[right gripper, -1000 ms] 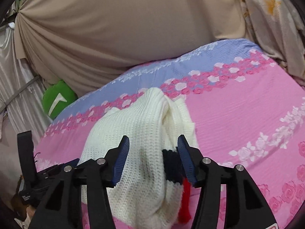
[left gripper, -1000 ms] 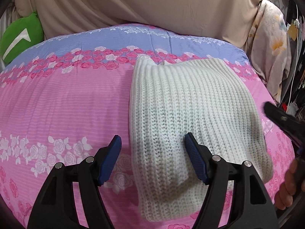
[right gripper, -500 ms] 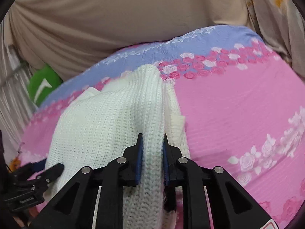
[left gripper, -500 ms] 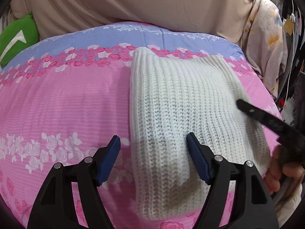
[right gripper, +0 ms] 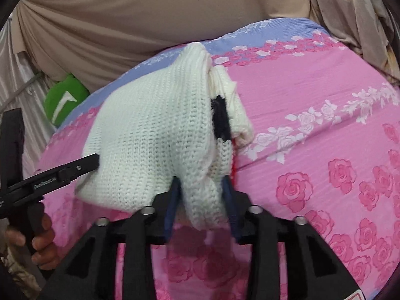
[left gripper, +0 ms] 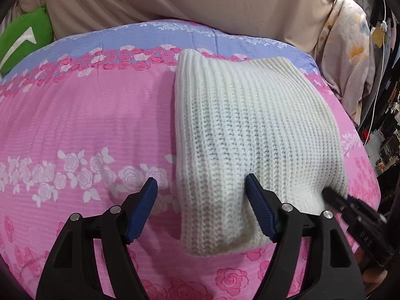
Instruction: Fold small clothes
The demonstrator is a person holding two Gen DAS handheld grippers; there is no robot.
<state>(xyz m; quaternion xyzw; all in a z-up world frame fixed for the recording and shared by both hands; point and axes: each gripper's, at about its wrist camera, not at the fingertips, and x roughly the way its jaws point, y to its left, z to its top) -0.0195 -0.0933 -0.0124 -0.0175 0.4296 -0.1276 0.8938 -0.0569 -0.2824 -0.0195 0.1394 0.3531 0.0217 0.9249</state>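
Pink rose-print bedding (left gripper: pixel 87 125) covers the bed, a green cushion (left gripper: pixel 22 40) at its far left. Nearer, the left gripper (left gripper: pixel 200 207) hovers with jaws apart over the near left corner of the white knit sweater (left gripper: pixel 250 130), whose length runs away toward the beige drape. Rightward, the right gripper (right gripper: pixel 201 200) has just been closing and pinches the sweater's near right edge, lifting it.

- Left wrist view: looking steeply down and forward from close above the near left corner of the white knitted garment (left gripper: pixel 250 130).
- Right wrist view: looking down from very close at the garment's near right edge (right gripper: pixel 160 135).
- Both are sharing the garment, the pink floral bedspread (left gripper: pixel 87 115) and the green cushion (right gripper: pixel 63 100) beyond it.
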